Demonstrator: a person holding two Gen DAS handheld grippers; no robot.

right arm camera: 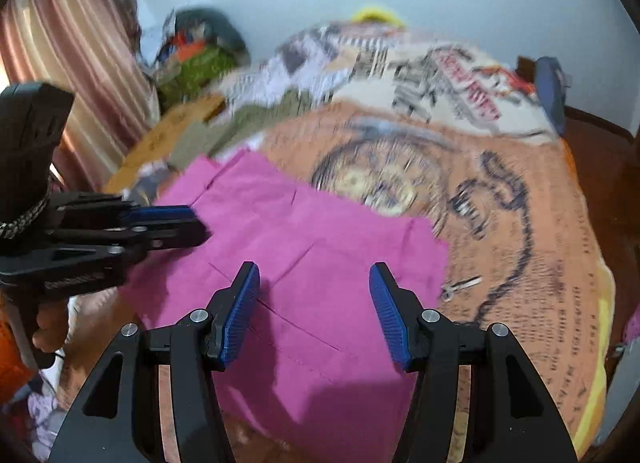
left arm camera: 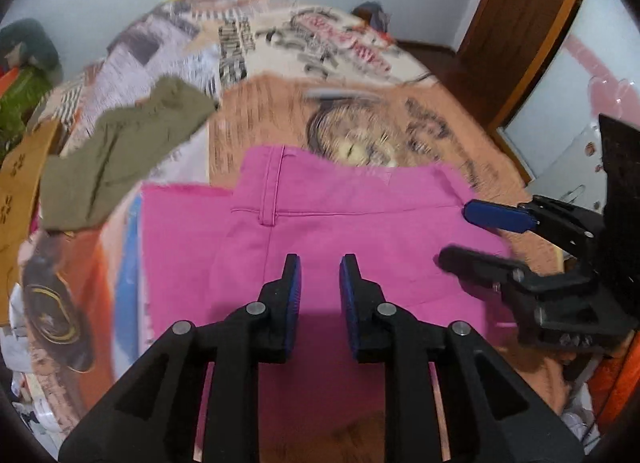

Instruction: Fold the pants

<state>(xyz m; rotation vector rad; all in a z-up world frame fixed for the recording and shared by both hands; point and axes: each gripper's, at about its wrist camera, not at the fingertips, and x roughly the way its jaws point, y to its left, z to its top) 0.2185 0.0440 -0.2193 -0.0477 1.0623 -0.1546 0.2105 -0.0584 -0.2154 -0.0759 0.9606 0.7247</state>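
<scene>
One pair of pink pants (left arm camera: 320, 231) lay flat on the bed (right arm camera: 540, 223), on its printed orange blanket, folded over with the waistband and a belt loop at the far edge. One olive garment (left arm camera: 120, 159) sat crumpled to the far left, well apart. Two tools hovered over the pink cloth. The left tool (left arm camera: 320, 287) had its blue pads a narrow gap apart, nothing between them. The right tool (right arm camera: 314, 315) stood wider, jaws spread and empty above the near right part. The pants looked smooth, a few creases crossing them.
</scene>
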